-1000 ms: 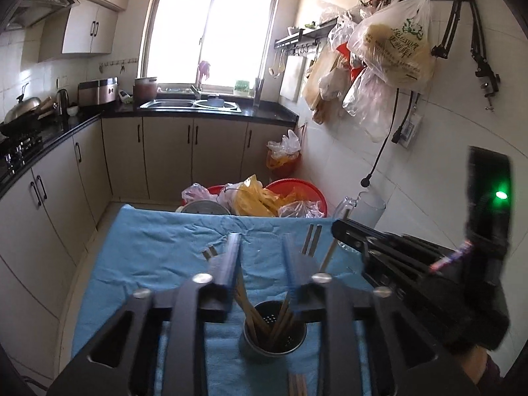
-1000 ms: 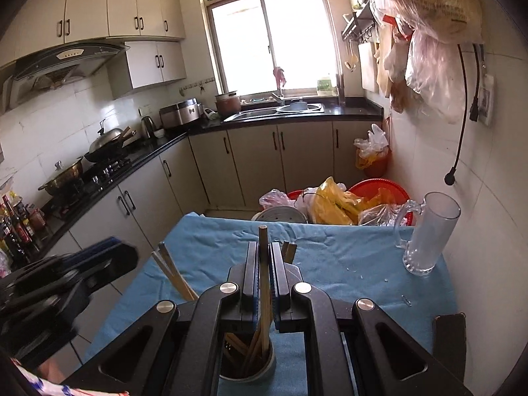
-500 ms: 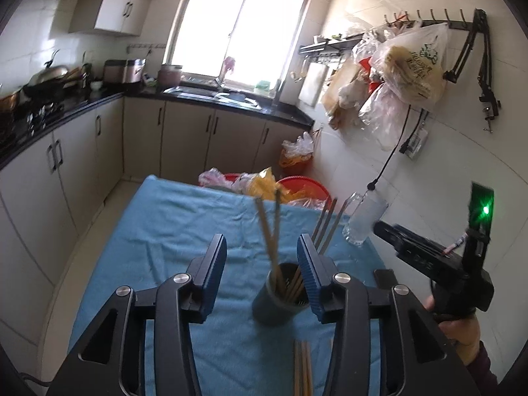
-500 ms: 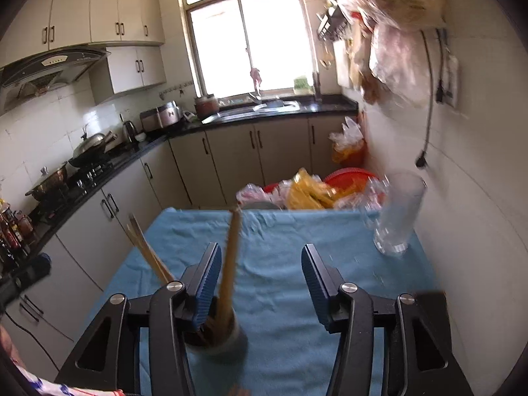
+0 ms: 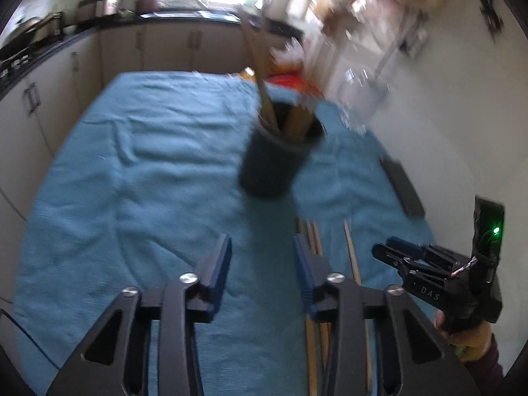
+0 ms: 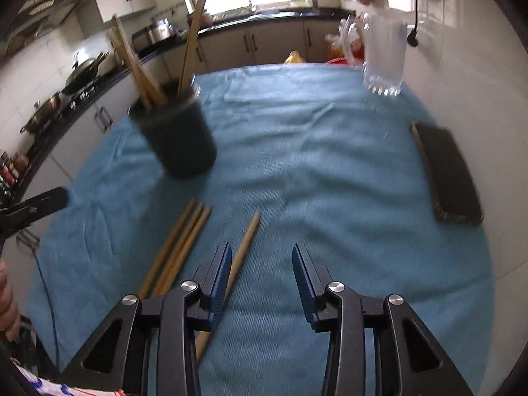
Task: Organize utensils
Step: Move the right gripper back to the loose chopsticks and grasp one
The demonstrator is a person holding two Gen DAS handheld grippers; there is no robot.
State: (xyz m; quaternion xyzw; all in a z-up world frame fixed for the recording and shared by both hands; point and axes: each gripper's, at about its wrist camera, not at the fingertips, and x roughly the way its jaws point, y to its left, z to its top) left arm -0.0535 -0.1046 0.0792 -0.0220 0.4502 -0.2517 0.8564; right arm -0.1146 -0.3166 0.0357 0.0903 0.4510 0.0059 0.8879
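A: Chopsticks (image 6: 180,247), where do they lie?

B: Three lie side by side on the blue cloth (image 6: 313,171), just in front of the dark holder (image 6: 178,135). A fourth, single chopstick (image 6: 242,247) lies apart to their right. Its near end passes under the left finger of the right gripper (image 6: 260,274) and is hidden there.

A: Contents of the holder?

B: Several more chopsticks (image 6: 145,72), standing tilted, ends above the rim. Exact count cannot be read; both views are blurred.

A: State of the right gripper?

B: Fingers spread wide, nothing between them, poised over the cloth beside the single chopstick.

A: And the left gripper (image 5: 262,264)?

B: Also spread wide and empty. Loose chopsticks (image 5: 313,234) run under its right finger; their near ends are cut off by the frame edge.

A: Other items?

B: A clear glass jug (image 6: 382,56) stands at the far right of the table; whether it holds anything cannot be told. A flat black object (image 6: 448,171) lies near the right edge, not identifiable. The left-wrist view is smeared toward the wall; items hung there cannot be made out.
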